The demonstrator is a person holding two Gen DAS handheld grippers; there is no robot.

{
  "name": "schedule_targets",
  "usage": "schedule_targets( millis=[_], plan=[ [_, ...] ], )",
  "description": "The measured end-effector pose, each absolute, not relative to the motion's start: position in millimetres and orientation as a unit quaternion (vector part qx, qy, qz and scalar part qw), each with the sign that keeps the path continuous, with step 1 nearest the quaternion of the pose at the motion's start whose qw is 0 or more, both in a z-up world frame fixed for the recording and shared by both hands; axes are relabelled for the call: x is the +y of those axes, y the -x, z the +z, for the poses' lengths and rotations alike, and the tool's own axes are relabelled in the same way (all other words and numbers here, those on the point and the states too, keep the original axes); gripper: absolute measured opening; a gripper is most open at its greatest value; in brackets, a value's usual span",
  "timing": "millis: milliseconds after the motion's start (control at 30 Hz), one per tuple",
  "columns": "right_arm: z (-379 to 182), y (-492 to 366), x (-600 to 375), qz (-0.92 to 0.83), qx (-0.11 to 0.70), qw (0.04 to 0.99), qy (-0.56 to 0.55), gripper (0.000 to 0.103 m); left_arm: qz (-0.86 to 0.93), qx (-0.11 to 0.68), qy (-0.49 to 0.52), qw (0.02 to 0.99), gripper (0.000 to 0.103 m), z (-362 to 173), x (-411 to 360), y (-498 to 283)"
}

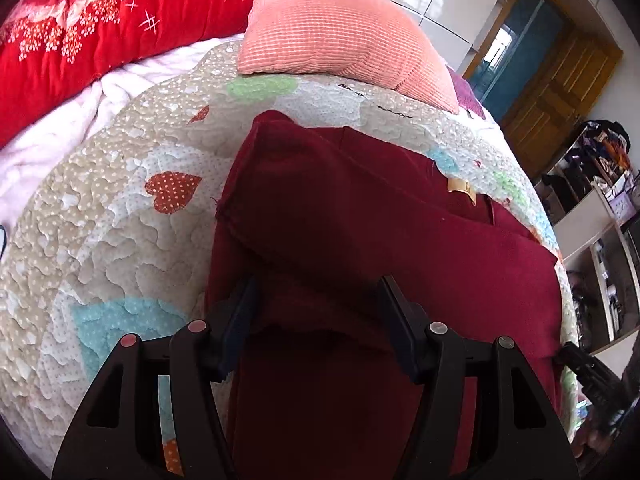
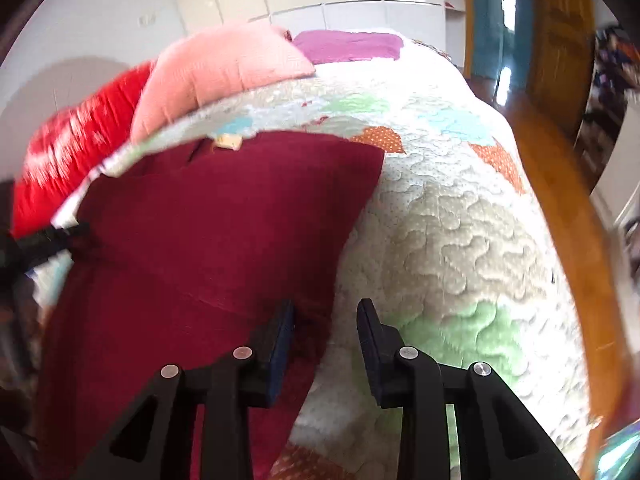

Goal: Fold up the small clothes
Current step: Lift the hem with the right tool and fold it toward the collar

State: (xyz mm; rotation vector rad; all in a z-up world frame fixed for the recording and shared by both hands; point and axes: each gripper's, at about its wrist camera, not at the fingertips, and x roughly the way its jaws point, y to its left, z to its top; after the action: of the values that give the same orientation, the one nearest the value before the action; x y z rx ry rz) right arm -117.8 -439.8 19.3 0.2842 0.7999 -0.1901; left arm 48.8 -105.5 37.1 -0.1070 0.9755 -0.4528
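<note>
A folded dark red knit garment (image 1: 360, 240) lies on the heart-patterned quilted bed cover (image 1: 120, 240). Behind it a salmon-pink ribbed pillow (image 1: 332, 28) rests on the cover, with a bright red flowered quilt (image 1: 100, 28) to the pillow's left. The left claw (image 1: 316, 300) stands over the garment's near part; the right claw (image 2: 326, 320) straddles its right edge.

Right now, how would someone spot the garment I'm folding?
On the quilted bedspread, below the pink pillow, lies the maroon garment. Unlike the bright red patterned blanket, it's plain, dark, with a small tan label.
</note>
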Motion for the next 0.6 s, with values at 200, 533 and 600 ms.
schedule_targets(
  millis=[200, 533, 600],
  plan=[
    [11.0, 101.8, -403.9, -0.088, 0.406, 0.908, -0.053, 0.042, -0.230, 0.456, 0.098, 0.854, 0.061, 56.7, -87.9, -37.4],
    [-6.7, 130.7, -469.3, -0.156, 0.338, 0.885, -0.280, 0.016, -0.212, 0.476, 0.098, 0.848, 0.061, 45.8, -52.8, 8.7],
    [-0.5, 136.9, -465.2, -0.140, 0.329, 0.890, -0.284, 0.016, -0.211, 0.482, 0.094, 0.845, 0.061, 42.6, -47.6, 16.9]
  ],
)
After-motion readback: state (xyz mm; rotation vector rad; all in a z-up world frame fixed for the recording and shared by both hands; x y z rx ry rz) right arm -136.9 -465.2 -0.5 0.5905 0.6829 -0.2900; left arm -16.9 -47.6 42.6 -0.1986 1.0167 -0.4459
